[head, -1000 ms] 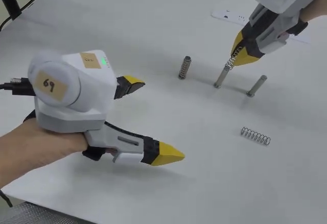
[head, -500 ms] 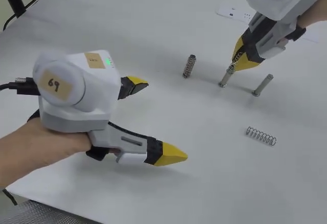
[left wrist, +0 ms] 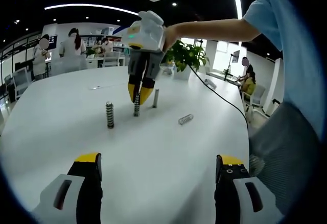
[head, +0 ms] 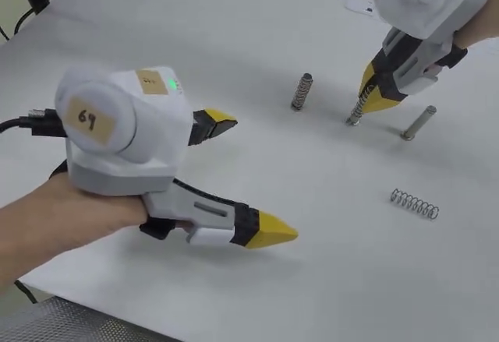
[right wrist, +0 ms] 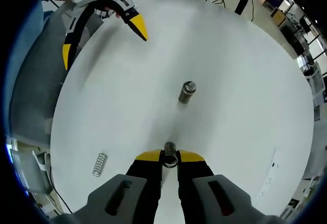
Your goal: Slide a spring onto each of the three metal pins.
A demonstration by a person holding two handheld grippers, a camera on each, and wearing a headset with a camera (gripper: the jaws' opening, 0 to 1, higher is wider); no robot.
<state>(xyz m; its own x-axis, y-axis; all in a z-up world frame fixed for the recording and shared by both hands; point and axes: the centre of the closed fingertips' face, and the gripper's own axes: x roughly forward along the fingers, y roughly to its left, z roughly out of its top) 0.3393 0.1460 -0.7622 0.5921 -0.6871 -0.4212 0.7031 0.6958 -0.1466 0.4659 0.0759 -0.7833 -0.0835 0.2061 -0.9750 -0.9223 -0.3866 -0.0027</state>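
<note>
Right tongs [head: 373,102] clamping a spring [right wrist: 170,160] on the middle pin [head: 353,120], left tongs [head: 257,178] gaping empty, loose spring [head: 414,203] lying at 5 o'clock.

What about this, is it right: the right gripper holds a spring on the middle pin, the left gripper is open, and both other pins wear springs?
Not both. The head view shows one sprung pin and one bare pin, a loose spring near it. Otherwise yes: right gripper holds its spring on the middle pin, left gripper open.
</note>
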